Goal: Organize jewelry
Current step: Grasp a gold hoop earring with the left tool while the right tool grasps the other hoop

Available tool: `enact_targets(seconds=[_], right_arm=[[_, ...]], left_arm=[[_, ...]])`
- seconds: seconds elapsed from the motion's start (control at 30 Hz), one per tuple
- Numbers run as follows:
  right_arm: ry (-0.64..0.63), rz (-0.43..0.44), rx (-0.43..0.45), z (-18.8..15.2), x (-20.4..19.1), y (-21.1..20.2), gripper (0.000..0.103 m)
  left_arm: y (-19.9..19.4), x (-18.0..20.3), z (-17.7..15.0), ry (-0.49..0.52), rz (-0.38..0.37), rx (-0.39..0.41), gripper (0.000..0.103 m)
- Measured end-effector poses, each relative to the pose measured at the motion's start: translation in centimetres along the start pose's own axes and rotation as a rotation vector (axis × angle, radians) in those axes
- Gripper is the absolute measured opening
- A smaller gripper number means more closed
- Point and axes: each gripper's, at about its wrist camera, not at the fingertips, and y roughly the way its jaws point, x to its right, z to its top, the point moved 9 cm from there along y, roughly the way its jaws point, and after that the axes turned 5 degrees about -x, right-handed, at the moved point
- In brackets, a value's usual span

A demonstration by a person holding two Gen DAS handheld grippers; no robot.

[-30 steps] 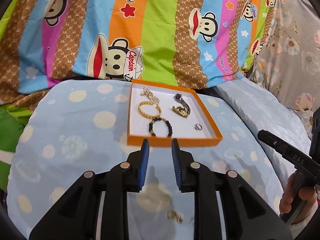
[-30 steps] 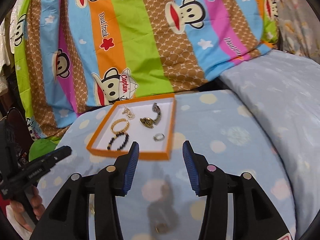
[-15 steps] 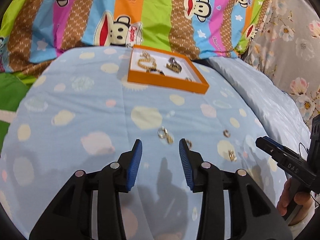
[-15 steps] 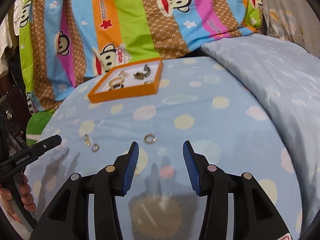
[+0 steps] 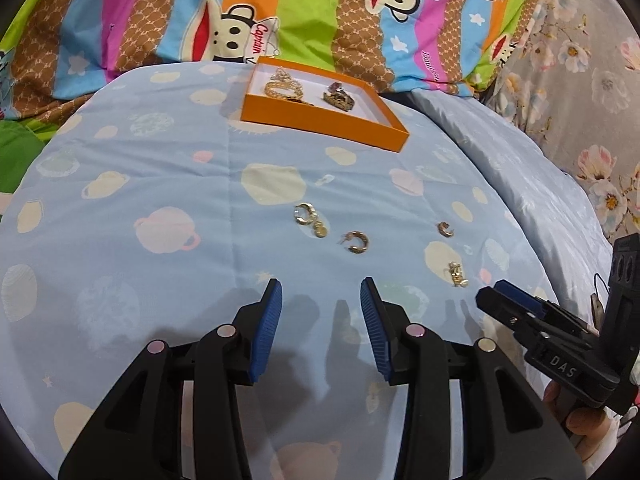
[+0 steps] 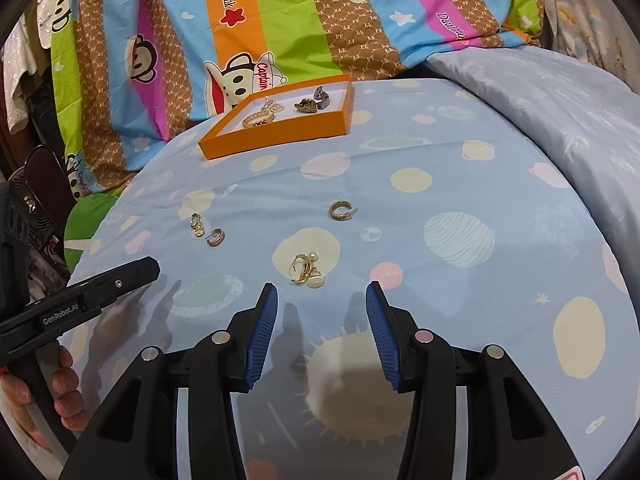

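Note:
Several gold earrings lie loose on the blue dotted blanket (image 5: 160, 168). My left gripper (image 5: 321, 292) is open and empty, just short of a hoop earring (image 5: 357, 241) and a hoop with a disc (image 5: 308, 218). A small hoop (image 5: 445, 229) and a pearl earring (image 5: 457, 273) lie further right. My right gripper (image 6: 322, 294) is open and empty, right behind that pearl earring (image 6: 306, 272). Beyond it lies a hoop (image 6: 341, 211), with two more earrings (image 6: 217, 237) to the left. The orange box (image 5: 320, 126) at the back holds bracelets and rings.
A striped monkey-print sheet (image 5: 304, 8) rises behind the box. A pale blue quilt (image 6: 560, 100) is bunched on the right, with floral cloth (image 5: 580, 80) beyond. A hand (image 6: 60, 380) holds the left gripper's handle at the blanket's left edge.
Both grippers drew back from the orange box and sank toward the blanket, bringing the loose earrings into view. The left jaws spread wider; the right jaws kept their gap.

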Motion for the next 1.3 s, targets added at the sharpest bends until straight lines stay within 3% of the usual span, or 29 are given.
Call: enact_targets(seconds=[0.17, 0.53, 0.77, 0.93, 1.1, 1.23, 1.3], right_arm=[[0.018, -0.003, 0.012, 0.5, 0.8, -0.3, 0.046], [0.057, 0.000, 0.024, 0.6, 2.8, -1.2, 0.046], [0.008, 0.009, 0.038, 3.7, 1.7, 0.2, 0.046], [-0.001, 0.003, -0.019, 4.9, 0.9, 3.3, 0.046], [0.006, -0.011, -0.037, 5.3, 0.8, 5.0, 0.039], [-0.006, -0.037, -0.042, 5.4, 0.7, 5.5, 0.020], [-0.009, -0.040, -0.044, 5.4, 0.7, 5.6, 0.017]], left_arm=[[1.1, 2.6, 0.6, 0.052, -0.013, -0.005, 0.039], [5.2, 3.9, 2.0, 0.083, 0.073, -0.021, 0.038], [5.5, 3.3, 2.3, 0.046, 0.047, -0.017, 0.020], [5.4, 2.7, 2.3, 0.017, 0.030, -0.016, 0.010], [5.5, 2.6, 2.3, 0.012, 0.016, -0.018, 0.010], [5.5, 2.7, 2.3, 0.016, 0.019, -0.019, 0.010], [5.5, 2.8, 2.3, 0.023, 0.021, -0.019, 0.014]])
